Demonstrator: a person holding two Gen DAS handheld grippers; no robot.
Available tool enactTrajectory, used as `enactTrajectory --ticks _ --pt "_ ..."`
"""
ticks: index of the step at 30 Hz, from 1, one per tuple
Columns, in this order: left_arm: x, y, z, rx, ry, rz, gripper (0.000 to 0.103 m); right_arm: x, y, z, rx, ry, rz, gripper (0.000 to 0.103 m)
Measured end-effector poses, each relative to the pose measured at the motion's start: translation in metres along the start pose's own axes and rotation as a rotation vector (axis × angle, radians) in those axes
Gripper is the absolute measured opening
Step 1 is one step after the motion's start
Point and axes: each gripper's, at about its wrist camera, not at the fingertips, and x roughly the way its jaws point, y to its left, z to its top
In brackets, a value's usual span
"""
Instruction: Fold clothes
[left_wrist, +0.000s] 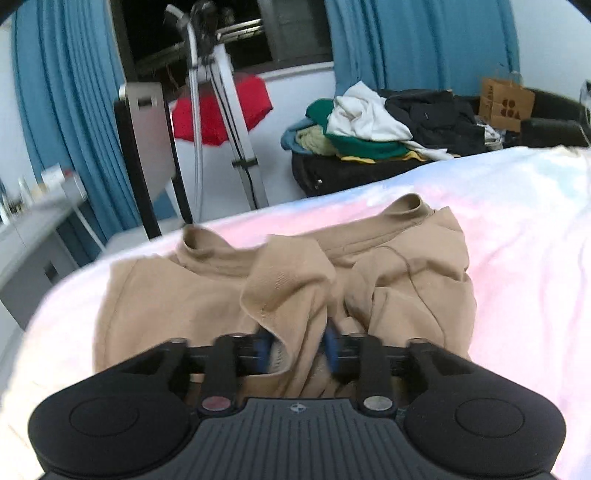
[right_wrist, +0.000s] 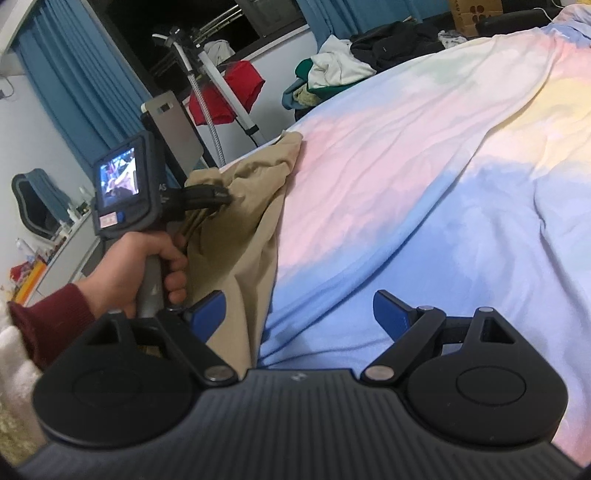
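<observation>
The left claw (left_wrist: 297, 347) was clamped on a bunched fold of the tan shirt (left_wrist: 280, 280), which lay crumpled on the pastel bed cover (right_wrist: 424, 184). The right claw (right_wrist: 299, 314) stood wide apart, holding nothing, just beside the shirt's edge.

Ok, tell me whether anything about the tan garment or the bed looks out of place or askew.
The tan garment is bunched, not flat: a fold is gathered up in the left gripper, and loose folds are heaped to its right. It lies at the edge of the pastel bedcover. The right gripper is open and holds nothing. Nothing looks spilled or torn.
</observation>
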Motion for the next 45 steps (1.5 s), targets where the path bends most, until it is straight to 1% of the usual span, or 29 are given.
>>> enactTrajectory --ticks 1,2,3,4,6,8,12,15,17,19,21,24,26,30,32,33,36,40,44,45 --pt "0.000 0.004 0.000 -0.012 0.000 -0.006 0.061 0.001 0.000 -0.001 -0.001 0.000 0.002 0.088" --pt "-0.001 0.009 0.001 -0.023 0.000 -0.012 0.068 0.002 0.000 -0.001 -0.003 0.005 0.004 0.088" --pt "-0.001 0.014 0.002 -0.030 -0.001 -0.022 0.080 0.003 0.001 -0.002 -0.003 0.009 0.007 0.088" --pt "-0.006 0.019 0.004 -0.024 -0.004 -0.044 0.087 0.004 0.001 -0.002 -0.002 0.013 0.013 0.088" --pt "-0.025 0.034 0.001 -0.026 -0.027 -0.119 0.088 0.003 0.004 -0.001 0.003 0.014 0.029 0.088" --pt "-0.048 0.053 -0.005 -0.052 -0.048 -0.179 0.092 0.001 0.007 -0.002 -0.011 0.006 0.044 0.088" --pt "-0.111 0.088 -0.030 -0.133 -0.074 -0.237 0.093 -0.003 0.014 -0.005 -0.039 -0.002 0.060 0.088" --pt "-0.169 0.116 -0.060 -0.222 -0.072 -0.287 0.093 -0.008 0.020 -0.007 -0.066 -0.021 0.082 0.088" --pt "-0.202 0.137 -0.082 -0.296 -0.048 -0.321 0.094 -0.008 0.023 -0.008 -0.083 -0.023 0.092 0.088" --pt "-0.237 0.158 -0.109 -0.373 0.002 -0.351 0.093 -0.008 0.028 -0.011 -0.109 -0.022 0.091 0.088" --pt "-0.267 0.179 -0.134 -0.446 0.032 -0.380 0.094 -0.009 0.033 -0.014 -0.135 -0.019 0.102 0.088" --pt "-0.294 0.211 -0.168 -0.570 0.066 -0.444 0.094 -0.016 0.038 -0.019 -0.137 0.000 0.138 0.088" --pt "-0.306 0.228 -0.186 -0.634 0.069 -0.464 0.094 -0.027 0.043 -0.023 -0.144 0.007 0.156 0.088" --pt "-0.318 0.243 -0.209 -0.695 0.042 -0.501 0.093 -0.064 0.060 -0.031 -0.198 -0.013 0.187 0.088" --pt "-0.323 0.251 -0.221 -0.726 0.029 -0.519 0.093 -0.083 0.070 -0.037 -0.235 -0.021 0.181 0.088" --pt "-0.325 0.253 -0.225 -0.734 0.026 -0.524 0.093 -0.094 0.075 -0.043 -0.259 -0.029 0.173 0.088" --pt "-0.326 0.249 -0.230 -0.714 0.043 -0.514 0.093 -0.116 0.080 -0.067 -0.307 -0.028 0.147 0.088" --pt "-0.323 0.235 -0.236 -0.641 0.106 -0.447 0.091 -0.131 0.079 -0.091 -0.341 -0.028 0.106 0.088" --pt "-0.320 0.222 -0.241 -0.551 0.190 -0.386 0.086 -0.128 0.078 -0.088 -0.319 -0.033 0.099 0.088" --pt "-0.318 0.220 -0.242 -0.531 0.214 -0.377 0.083 -0.124 0.077 -0.088 -0.313 -0.031 0.091 0.088"
